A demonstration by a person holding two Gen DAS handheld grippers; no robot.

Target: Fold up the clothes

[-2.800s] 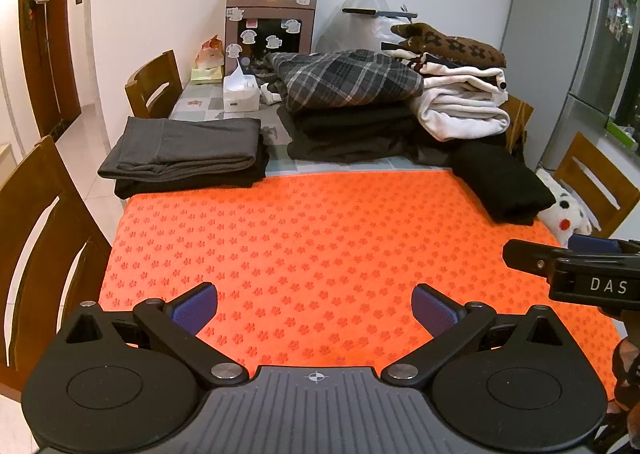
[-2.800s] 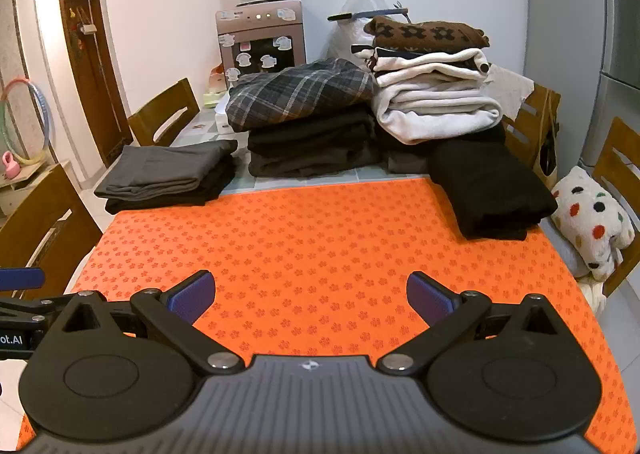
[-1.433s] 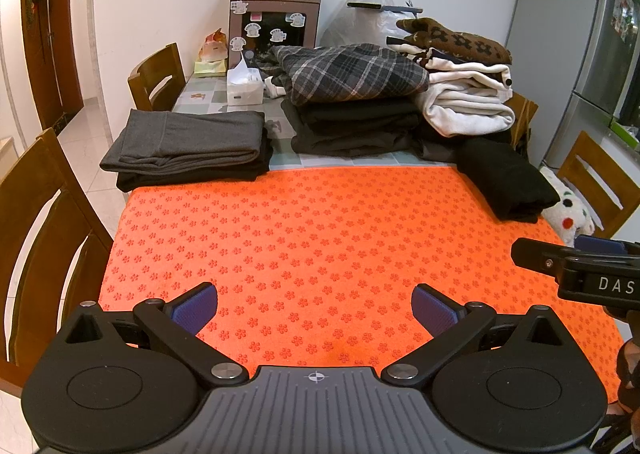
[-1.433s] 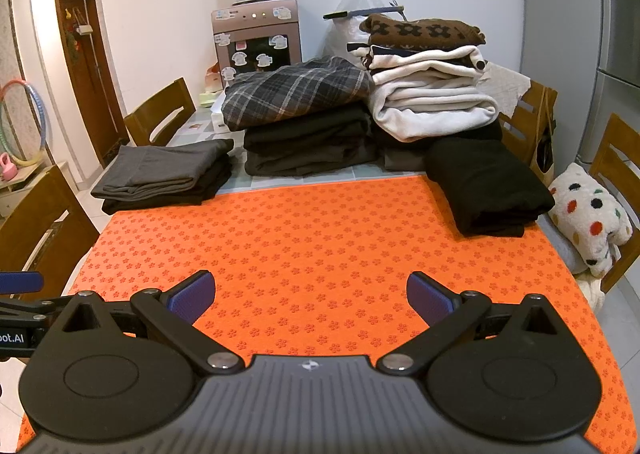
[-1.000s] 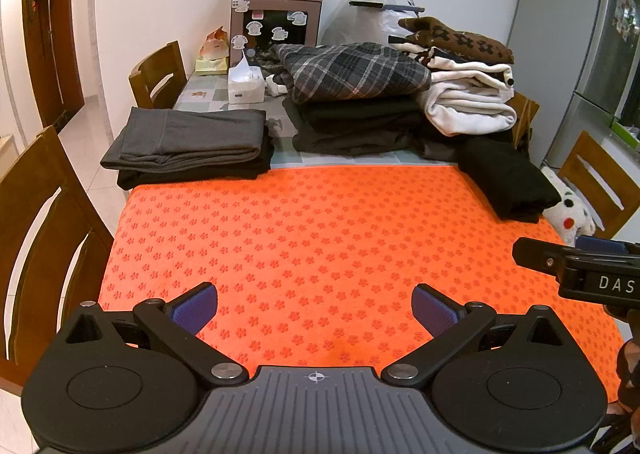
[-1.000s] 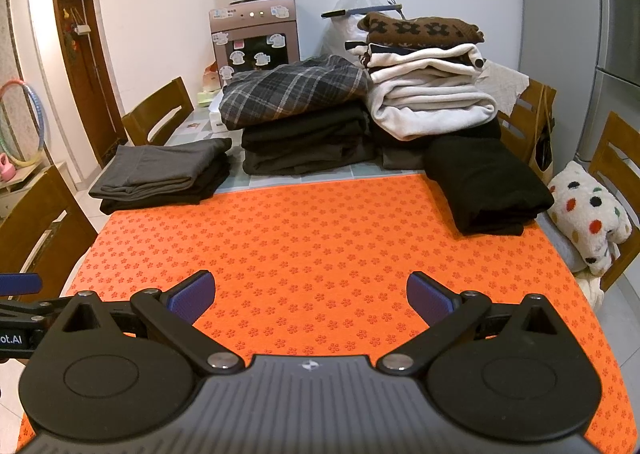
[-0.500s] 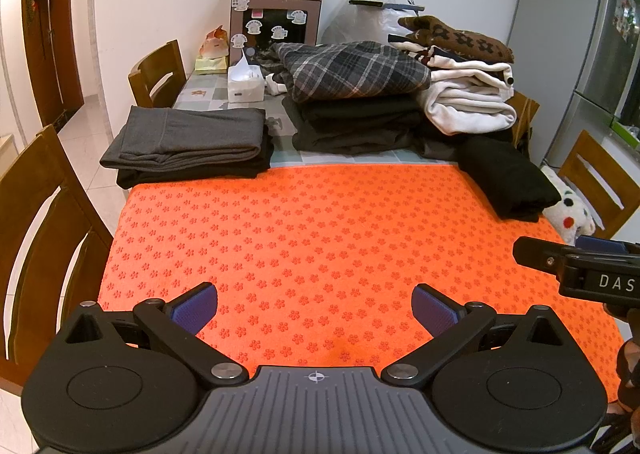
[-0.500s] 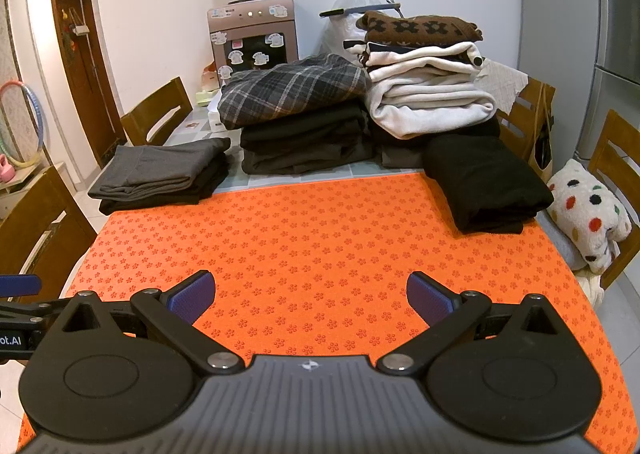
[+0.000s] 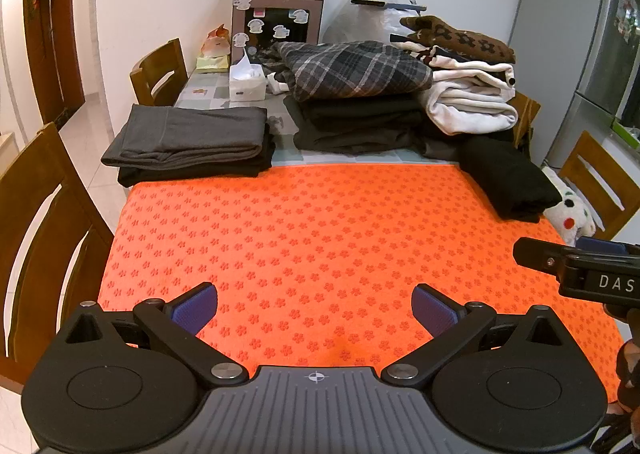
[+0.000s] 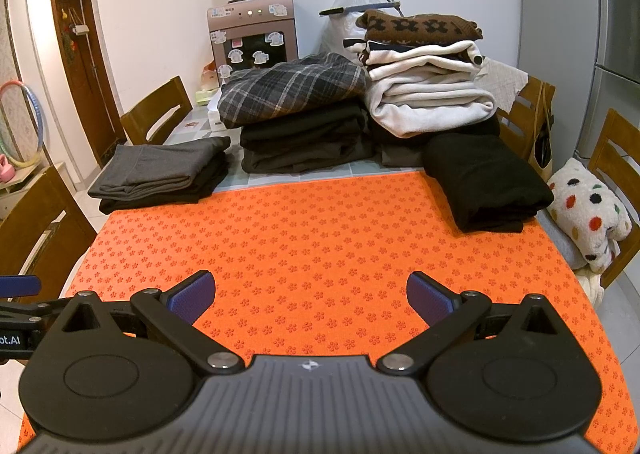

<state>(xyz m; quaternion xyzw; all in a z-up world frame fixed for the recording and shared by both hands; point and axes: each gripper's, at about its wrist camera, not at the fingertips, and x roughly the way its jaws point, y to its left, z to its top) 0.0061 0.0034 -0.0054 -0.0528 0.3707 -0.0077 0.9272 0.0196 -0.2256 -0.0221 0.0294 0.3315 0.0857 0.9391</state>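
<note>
Clothes piles (image 9: 360,93) nearer, beyond splayed left gripper (image 9: 315,306).

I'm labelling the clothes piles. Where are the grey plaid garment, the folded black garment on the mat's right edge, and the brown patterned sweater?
grey plaid garment (image 10: 292,93): right wrist view, top face.
folded black garment (image 10: 484,177): right wrist view, top surface.
brown patterned sweater (image 10: 420,27): right wrist view, front side.

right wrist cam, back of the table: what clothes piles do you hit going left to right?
grey folded pile → plaid-topped dark stack → white stack with the brown patterned knit on top → black folded garment, its front part on the orange mat.
</note>
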